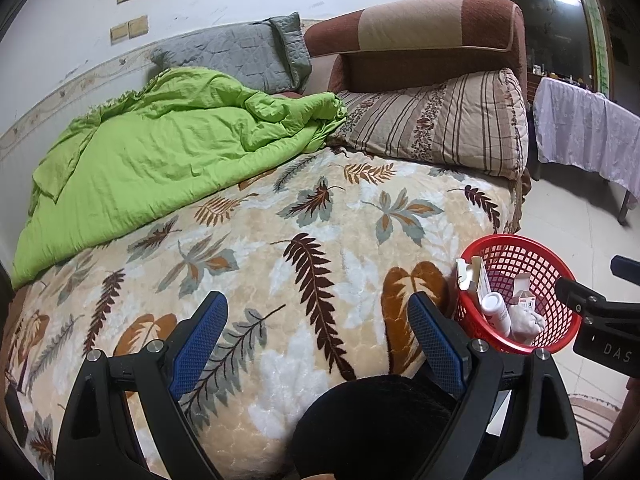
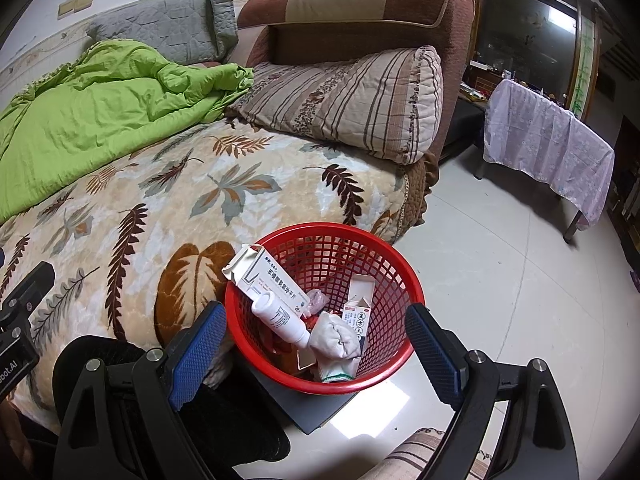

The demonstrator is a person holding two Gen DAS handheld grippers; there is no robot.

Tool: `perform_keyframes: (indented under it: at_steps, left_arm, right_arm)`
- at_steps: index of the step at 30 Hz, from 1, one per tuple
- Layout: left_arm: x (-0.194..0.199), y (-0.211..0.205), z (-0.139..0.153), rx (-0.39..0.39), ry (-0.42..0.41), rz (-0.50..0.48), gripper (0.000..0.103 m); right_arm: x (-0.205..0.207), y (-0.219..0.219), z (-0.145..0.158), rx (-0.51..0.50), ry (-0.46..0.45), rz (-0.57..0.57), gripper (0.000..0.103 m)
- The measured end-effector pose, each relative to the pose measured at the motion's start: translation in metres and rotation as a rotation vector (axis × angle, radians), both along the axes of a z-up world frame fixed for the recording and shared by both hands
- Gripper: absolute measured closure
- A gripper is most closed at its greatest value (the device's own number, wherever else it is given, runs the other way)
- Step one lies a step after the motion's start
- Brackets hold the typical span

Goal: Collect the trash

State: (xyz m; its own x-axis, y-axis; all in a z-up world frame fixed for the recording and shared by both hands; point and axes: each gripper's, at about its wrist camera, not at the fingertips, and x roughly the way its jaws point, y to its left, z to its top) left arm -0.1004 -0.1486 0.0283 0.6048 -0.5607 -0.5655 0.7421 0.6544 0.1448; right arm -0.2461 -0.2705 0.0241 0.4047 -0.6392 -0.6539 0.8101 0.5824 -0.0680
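Note:
A red mesh basket (image 2: 280, 372) stands on a dark slab on the floor beside the bed. Inside lie a long white box (image 2: 266, 272), a white bottle (image 2: 280, 318), a small opened carton (image 2: 360, 304) and a balled white glove (image 2: 336, 338). My right gripper (image 2: 316, 344) hovers over the basket, open, nothing between its blue pads. My left gripper (image 1: 318, 330) is open over the leaf-patterned blanket (image 1: 320, 208), holding nothing. The basket (image 1: 560, 308) shows at the right of the left wrist view, with the right gripper's body (image 1: 600, 320) beyond it.
A green quilt (image 1: 160, 152) lies crumpled on the bed's far left, with a striped pillow (image 1: 440, 120) and a grey pillow (image 1: 240, 52) against the brown headboard. A cloth-draped table (image 2: 548, 148) stands across the pale tiled floor. A dark-clothed knee (image 1: 368, 420) sits below the left gripper.

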Motion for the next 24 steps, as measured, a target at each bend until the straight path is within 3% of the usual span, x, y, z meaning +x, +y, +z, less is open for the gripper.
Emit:
perform_keyframes:
  at_steps: [5,8,9,12,15,18,21,24]
  left_arm:
    - [0.028,0.016,0.001,-0.022,0.057,0.096,0.012]
    - [0.064,0.040,-0.001,-0.042,0.100,0.234,0.012]
    - [0.080,0.052,-0.005,-0.032,0.111,0.328,0.012]
    - [0.121,0.081,-0.018,-0.009,0.170,0.523,0.012]
    - [0.157,0.116,-0.039,-0.005,0.278,0.705,0.012]
    - [0.182,0.141,-0.055,0.003,0.344,0.809,0.012]
    - [0.201,0.158,-0.066,0.027,0.372,0.863,0.012]
    - [0.215,0.165,-0.079,0.058,0.409,0.886,0.012]
  right_arm:
    - [0.031,0.003,0.007,-0.025,-0.003,0.153,0.010]
    - [0.063,0.013,0.016,-0.081,-0.040,0.368,0.010]
    - [0.075,0.018,0.018,-0.099,-0.059,0.443,0.010]
    - [0.131,0.036,0.015,-0.131,-0.001,0.578,0.007]
    - [0.200,0.052,-0.002,-0.106,0.081,0.684,0.007]
    - [0.258,0.058,-0.023,-0.084,0.156,0.766,0.007]
    - [0.316,0.055,-0.050,0.015,0.229,0.824,0.007]
    - [0.357,0.046,-0.073,0.073,0.243,0.785,0.007]
